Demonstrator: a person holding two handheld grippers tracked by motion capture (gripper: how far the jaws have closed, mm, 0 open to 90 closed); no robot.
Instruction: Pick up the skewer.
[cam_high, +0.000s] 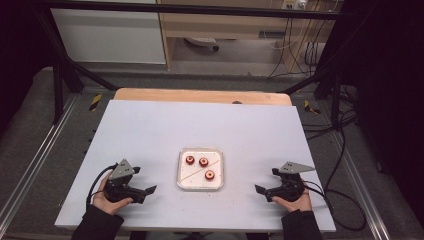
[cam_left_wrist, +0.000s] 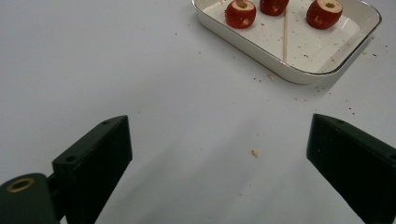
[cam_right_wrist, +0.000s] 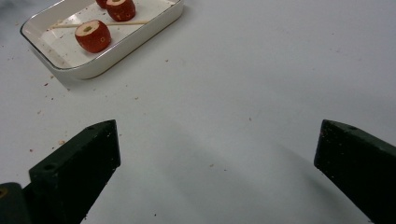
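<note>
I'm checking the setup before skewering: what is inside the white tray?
The white tray holds three red cored fruit pieces and a thin wooden skewer lying flat on its floor. Whatever lies beneath the fruit is covered.

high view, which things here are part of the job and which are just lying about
Part of the job:
white tray
three red cored fruits
wooden skewer
left hand-held gripper, open
right hand-held gripper, open

Just lying about:
crumbs on the white table
cables on the floor

A shallow white rectangular tray (cam_high: 183, 170) holds three small red cored fruits (cam_high: 203, 162) and a thin wooden skewer (cam_high: 200, 169). The left black two-jaw gripper (cam_high: 145, 194) rests left of the tray, the right black two-jaw gripper (cam_high: 264, 192) right of it, both apart from it
</note>
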